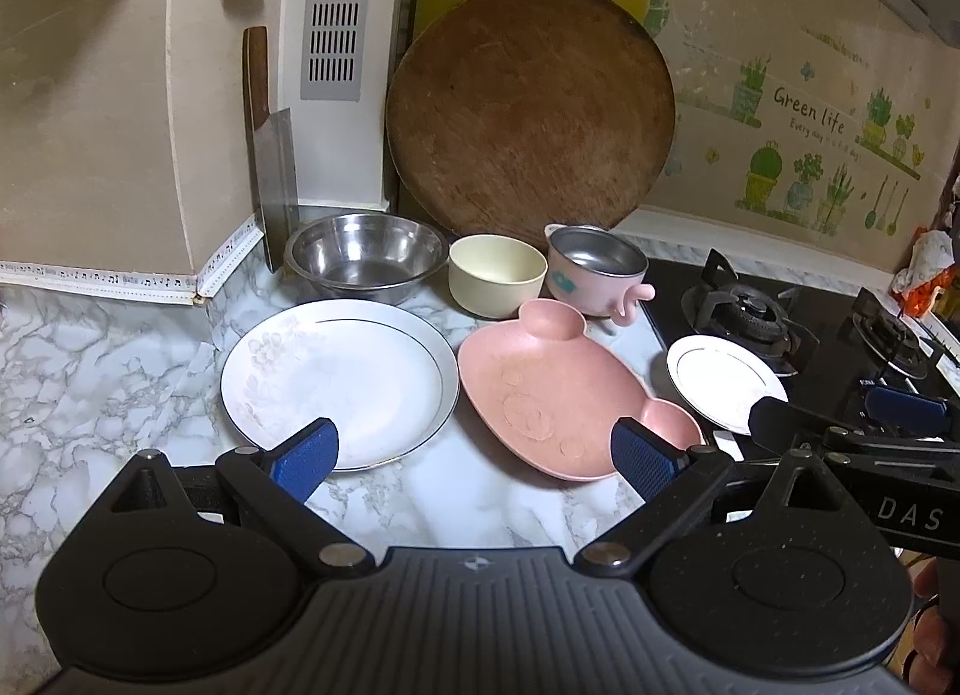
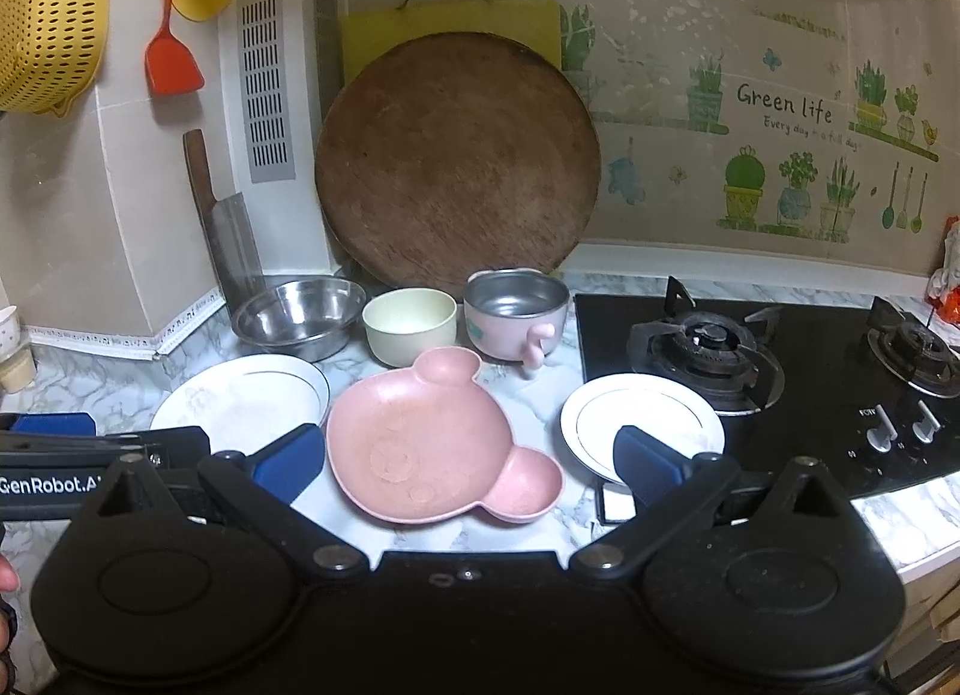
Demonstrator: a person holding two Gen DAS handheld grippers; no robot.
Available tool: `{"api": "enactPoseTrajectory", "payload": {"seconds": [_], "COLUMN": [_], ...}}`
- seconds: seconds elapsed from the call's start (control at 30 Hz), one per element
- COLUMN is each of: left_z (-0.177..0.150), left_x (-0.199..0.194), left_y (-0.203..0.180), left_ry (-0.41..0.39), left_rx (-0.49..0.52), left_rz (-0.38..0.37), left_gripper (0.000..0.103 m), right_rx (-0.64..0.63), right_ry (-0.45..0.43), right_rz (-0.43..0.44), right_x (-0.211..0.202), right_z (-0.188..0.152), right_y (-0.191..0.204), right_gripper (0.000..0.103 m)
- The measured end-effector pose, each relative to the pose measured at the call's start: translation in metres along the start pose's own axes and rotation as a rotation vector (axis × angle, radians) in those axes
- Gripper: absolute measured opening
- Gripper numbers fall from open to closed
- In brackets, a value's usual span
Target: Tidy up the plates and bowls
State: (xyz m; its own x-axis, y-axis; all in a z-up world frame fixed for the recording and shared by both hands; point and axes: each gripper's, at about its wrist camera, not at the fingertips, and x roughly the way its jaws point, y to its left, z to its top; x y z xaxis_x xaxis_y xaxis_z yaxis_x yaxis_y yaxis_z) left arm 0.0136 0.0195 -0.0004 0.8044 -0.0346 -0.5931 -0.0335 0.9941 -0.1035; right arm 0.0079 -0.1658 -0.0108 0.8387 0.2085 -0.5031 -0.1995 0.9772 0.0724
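On the marble counter lie a large white plate (image 1: 336, 380) (image 2: 240, 398), a pink bear-shaped plate (image 1: 564, 395) (image 2: 432, 437) and a small white plate (image 1: 723, 380) (image 2: 639, 419) at the hob's edge. Behind them stand a steel bowl (image 1: 366, 257) (image 2: 297, 314), a cream bowl (image 1: 497, 274) (image 2: 410, 326) and a pink steel-lined cup (image 1: 594, 269) (image 2: 516, 311). My left gripper (image 1: 474, 458) is open, low over the counter between the large and pink plates. My right gripper (image 2: 471, 461) is open above the pink plate's near edge. Neither holds anything.
A round wooden board (image 1: 528, 113) (image 2: 459, 155) leans on the back wall, a cleaver (image 1: 273, 155) (image 2: 225, 227) on the left wall. A black gas hob (image 1: 810, 335) (image 2: 780, 371) fills the right side. A colander (image 2: 48, 17) and an orange spatula (image 2: 171, 53) hang above.
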Motion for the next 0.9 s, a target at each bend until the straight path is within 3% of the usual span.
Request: {"api": "enactPoseTrajectory", "payload": {"seconds": [0.53, 0.9], "left_z": [-0.003, -0.002], "left_x": [0.008, 0.01], "left_y": [0.001, 0.009], "left_ry": [0.067, 0.065], "left_rx": [-0.017, -0.03], "left_rz": [-0.002, -0.005], "left_gripper": [0.098, 0.098], "right_rx": [-0.007, -0.009], "right_ry": [0.066, 0.071], "right_rz": [-0.002, 0.003], "right_x": [0.007, 0.01], "right_z": [-0.002, -0.001], "right_y": [-0.001, 0.001], "right_gripper": [0.103, 0.103]}}
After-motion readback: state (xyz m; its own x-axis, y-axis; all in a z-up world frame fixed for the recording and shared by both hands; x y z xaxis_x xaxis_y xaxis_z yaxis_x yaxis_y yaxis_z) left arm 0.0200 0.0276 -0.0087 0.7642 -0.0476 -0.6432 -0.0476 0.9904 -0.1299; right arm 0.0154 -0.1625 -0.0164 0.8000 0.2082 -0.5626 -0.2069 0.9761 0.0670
